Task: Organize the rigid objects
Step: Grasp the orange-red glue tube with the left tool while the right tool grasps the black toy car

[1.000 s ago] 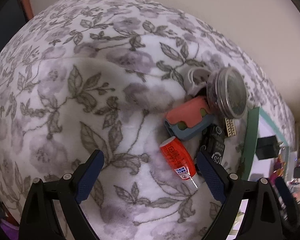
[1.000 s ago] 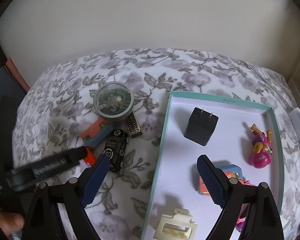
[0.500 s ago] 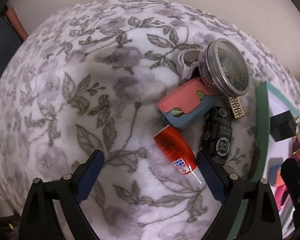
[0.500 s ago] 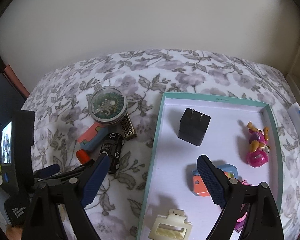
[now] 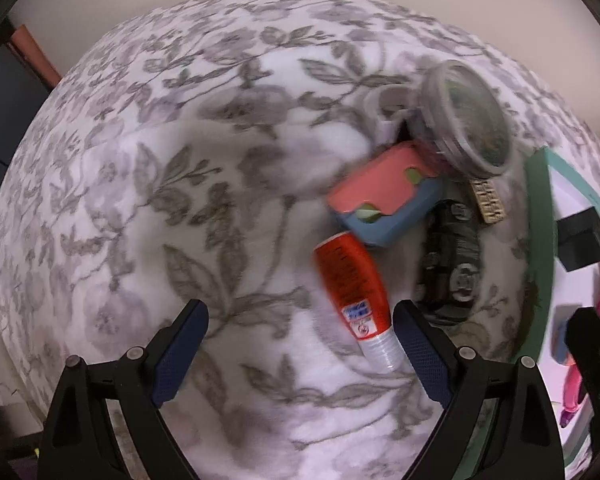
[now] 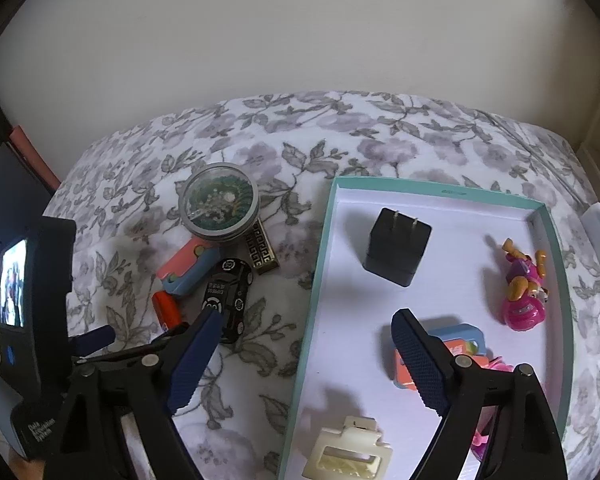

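Note:
A red tube lies on the floral blanket just inside the right finger of my open left gripper, untouched. Beyond it sit a pink-and-blue case, a black toy car, a gold patterned block and a round lidded tin. My right gripper hovers over the left rim of the teal tray. Its jaws are closing slightly with nothing between them. The tray holds a black charger, a pink toy figure, a cream hair clip and an orange-and-blue case.
A white ring-shaped piece lies behind the tin. A white device rests on the blanket right of the tray. A beige wall backs the bed. Dark furniture stands at the left edge.
The left gripper has shifted and rolled, so the red tube and the cluster now lie nearer its right finger. The right gripper has barely moved.

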`<state>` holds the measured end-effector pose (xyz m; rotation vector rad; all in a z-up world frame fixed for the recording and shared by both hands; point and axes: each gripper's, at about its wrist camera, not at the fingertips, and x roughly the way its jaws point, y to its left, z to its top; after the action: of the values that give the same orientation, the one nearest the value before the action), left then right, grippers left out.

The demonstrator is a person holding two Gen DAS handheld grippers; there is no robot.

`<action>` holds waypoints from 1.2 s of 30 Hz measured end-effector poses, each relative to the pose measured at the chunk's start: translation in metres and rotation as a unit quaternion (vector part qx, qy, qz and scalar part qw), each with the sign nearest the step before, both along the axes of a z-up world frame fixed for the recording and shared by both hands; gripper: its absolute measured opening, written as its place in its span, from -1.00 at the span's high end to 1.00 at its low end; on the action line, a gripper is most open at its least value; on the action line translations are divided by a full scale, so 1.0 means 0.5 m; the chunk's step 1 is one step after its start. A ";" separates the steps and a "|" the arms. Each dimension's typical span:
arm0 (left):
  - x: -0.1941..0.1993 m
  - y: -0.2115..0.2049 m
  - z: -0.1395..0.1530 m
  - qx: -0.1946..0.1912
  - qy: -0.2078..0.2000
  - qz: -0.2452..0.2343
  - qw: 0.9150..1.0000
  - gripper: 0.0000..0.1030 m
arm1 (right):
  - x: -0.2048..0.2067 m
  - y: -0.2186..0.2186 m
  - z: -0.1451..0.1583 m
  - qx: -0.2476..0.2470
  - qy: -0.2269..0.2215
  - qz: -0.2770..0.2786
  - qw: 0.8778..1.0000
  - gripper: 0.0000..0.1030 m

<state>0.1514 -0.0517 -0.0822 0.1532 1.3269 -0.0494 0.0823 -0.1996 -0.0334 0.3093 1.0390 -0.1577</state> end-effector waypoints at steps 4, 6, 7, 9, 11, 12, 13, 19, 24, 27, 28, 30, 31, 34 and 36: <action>0.007 0.032 0.000 0.010 -0.001 0.021 1.000 -0.82 | 0.011 0.017 -0.011 0.014 0.001 0.011 1.000 -0.66; 0.010 0.048 0.002 0.000 0.001 0.033 0.999 -0.82 | 0.015 0.028 -0.016 0.014 0.002 0.018 1.000 -0.63; 0.012 0.055 0.004 -0.006 0.002 0.038 0.999 -0.82 | 0.018 0.036 -0.019 0.012 0.003 0.024 1.000 -0.62; 0.018 0.069 0.005 -0.012 0.002 0.045 0.999 -0.82 | 0.024 0.047 -0.026 0.010 0.005 0.032 0.999 -0.56; 0.020 0.079 0.006 -0.016 0.002 0.048 0.999 -0.81 | 0.029 0.057 -0.033 0.009 0.007 0.039 0.999 -0.54; 0.021 0.083 0.006 -0.018 0.003 0.050 0.999 -0.81 | 0.032 0.063 -0.036 0.008 0.008 0.044 0.999 -0.52; 0.023 0.086 0.006 -0.021 0.003 0.050 0.999 -0.78 | 0.035 0.068 -0.039 0.007 0.008 0.047 0.999 -0.50; 0.034 0.110 0.004 -0.038 0.007 0.052 0.998 -0.46 | 0.049 0.088 -0.060 -0.003 0.016 0.062 0.998 -0.34; 0.043 0.134 -0.008 -0.047 0.011 0.058 0.997 -0.15 | 0.064 0.102 -0.074 -0.005 0.017 0.068 0.998 -0.26; 0.047 0.141 -0.015 -0.043 0.011 0.056 0.997 0.00 | 0.074 0.113 -0.083 -0.008 0.017 0.070 0.997 -0.24; 0.050 0.145 -0.018 -0.046 0.012 0.057 0.997 0.05 | 0.077 0.115 -0.087 -0.007 0.017 0.071 0.997 -0.23; 0.053 0.149 -0.022 -0.050 0.013 0.058 0.997 0.07 | 0.083 0.117 -0.094 -0.006 0.019 0.072 0.997 -0.19; 0.055 0.153 -0.023 -0.052 0.012 0.058 0.997 0.07 | 0.086 0.119 -0.099 -0.006 0.021 0.073 0.997 -0.18; 0.066 0.166 -0.025 -0.058 0.010 0.058 0.997 0.07 | 0.091 0.122 -0.109 -0.008 0.024 0.073 0.997 -0.17; 0.070 0.173 -0.026 -0.061 0.011 0.057 0.996 0.07 | 0.094 0.124 -0.111 -0.013 0.022 0.073 0.997 -0.16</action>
<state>0.1866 0.0349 -0.0952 -0.0262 1.3489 -0.0362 0.1291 -0.1378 -0.0890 0.2063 1.0992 -0.0470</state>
